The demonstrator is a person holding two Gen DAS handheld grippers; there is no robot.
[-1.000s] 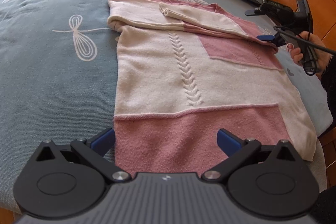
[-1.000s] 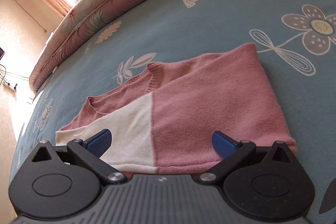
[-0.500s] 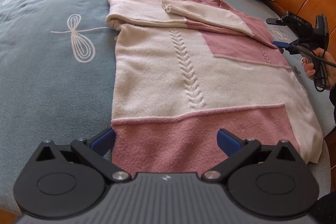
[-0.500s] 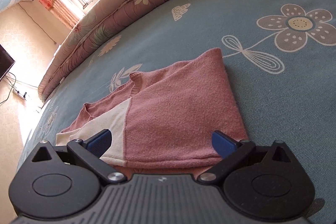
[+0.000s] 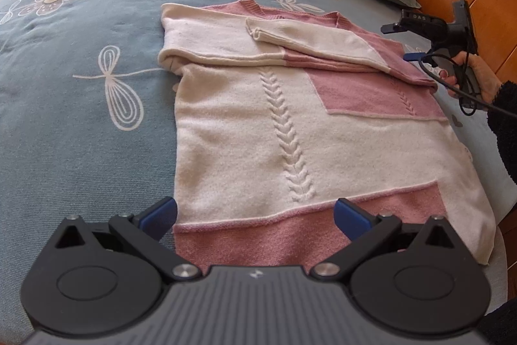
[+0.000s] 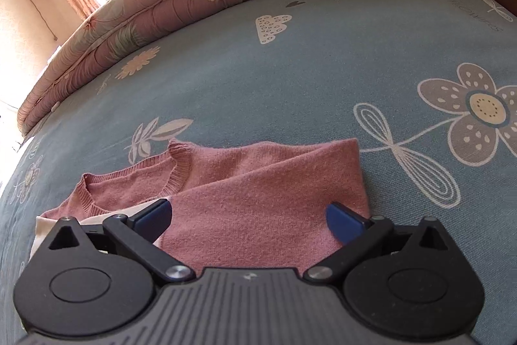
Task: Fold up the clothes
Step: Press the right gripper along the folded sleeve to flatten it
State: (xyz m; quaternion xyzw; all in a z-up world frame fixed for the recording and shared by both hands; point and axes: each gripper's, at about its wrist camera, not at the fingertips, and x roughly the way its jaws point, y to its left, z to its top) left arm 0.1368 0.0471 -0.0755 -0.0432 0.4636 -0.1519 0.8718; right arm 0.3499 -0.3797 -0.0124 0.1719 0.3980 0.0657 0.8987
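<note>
On blue bed (image 5: 80, 134), pink & cream sweater (image 5: 290, 125) lay flat, sleeves folded across chest, L gripper (image 5: 255, 212) & R gripper (image 6: 248, 215) both w/ fingers apart, gripping nothing.

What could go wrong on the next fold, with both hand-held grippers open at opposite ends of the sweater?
1. The left hand-held gripper straddles only part of the hem, so lifting there may drag the sweater crooked.
2. The folded sleeves lie loose on top and could slide off.
3. The right hand-held gripper's cable hangs near the shoulder and might snag.
</note>
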